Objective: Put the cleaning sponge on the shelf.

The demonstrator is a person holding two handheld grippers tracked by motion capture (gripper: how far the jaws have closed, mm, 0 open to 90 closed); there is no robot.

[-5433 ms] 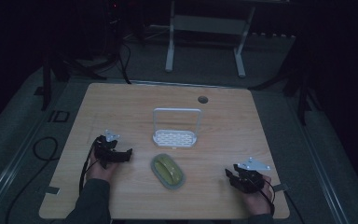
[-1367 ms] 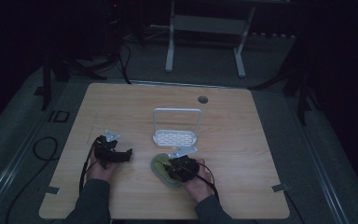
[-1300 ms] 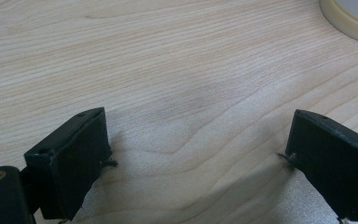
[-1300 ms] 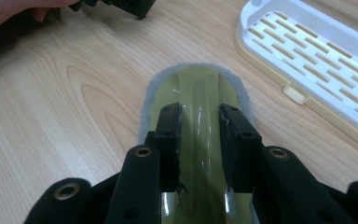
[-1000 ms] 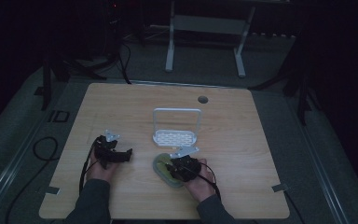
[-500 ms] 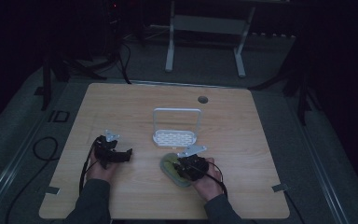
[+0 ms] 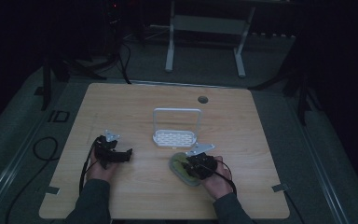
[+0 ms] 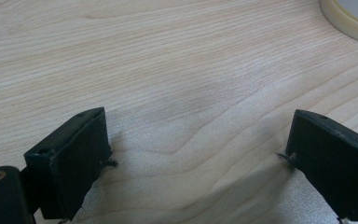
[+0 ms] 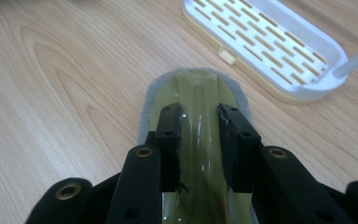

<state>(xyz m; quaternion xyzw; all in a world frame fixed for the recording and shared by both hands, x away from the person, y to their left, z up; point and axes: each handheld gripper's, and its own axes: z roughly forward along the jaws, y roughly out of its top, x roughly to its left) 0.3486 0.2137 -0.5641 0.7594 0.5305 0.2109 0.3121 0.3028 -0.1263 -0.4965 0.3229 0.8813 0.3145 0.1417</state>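
Grasp looks done: right gripper (image 9: 198,140) is clamped on the raised handle of the scrubber (image 9: 193,88), which lies flat on the table (image 7: 135,105) near the front edge, just short of the rack (image 7: 176,138). My read is that lifting it and setting it on the rack is what's left; rack tray is bare. Left gripper (image 8: 198,154) is spread wide over bare wood, gripping nothing, idle at front left. Materials: scrubber has a glossy olive plastic ridge handle on an oval grey felt-like pad. Rack is white slotted plastic on a cream base, with a thin white hoop handle. Table is pale wood-grain laminate with a cable hole (image 7: 203,99) at the far side.
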